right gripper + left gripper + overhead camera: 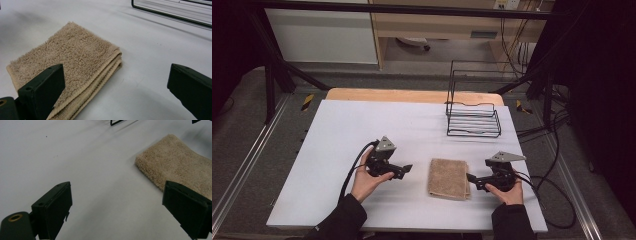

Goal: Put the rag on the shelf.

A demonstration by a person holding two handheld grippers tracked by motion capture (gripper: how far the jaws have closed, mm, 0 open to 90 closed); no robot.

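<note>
A folded beige towel (448, 178) lies flat on the white table (362, 130), near its front edge. My left gripper (406, 170) is just left of the towel, pointing at it, jaws wide open and holding nothing. In the left gripper view the towel (180, 167) sits ahead to the right, and the gripper (120, 207) hovers over bare table. My right gripper (472, 179) is at the towel's right edge, open. In the right gripper view the towel (75, 60) shows its stacked folded edge, and the gripper (117, 92) has one jaw over the towel's near part.
A black wire rack (473, 112) stands at the back right of the table; its base wire (170, 15) shows in the right gripper view. Cables trail off the table's right side. A wooden strip (412, 95) borders the far edge.
</note>
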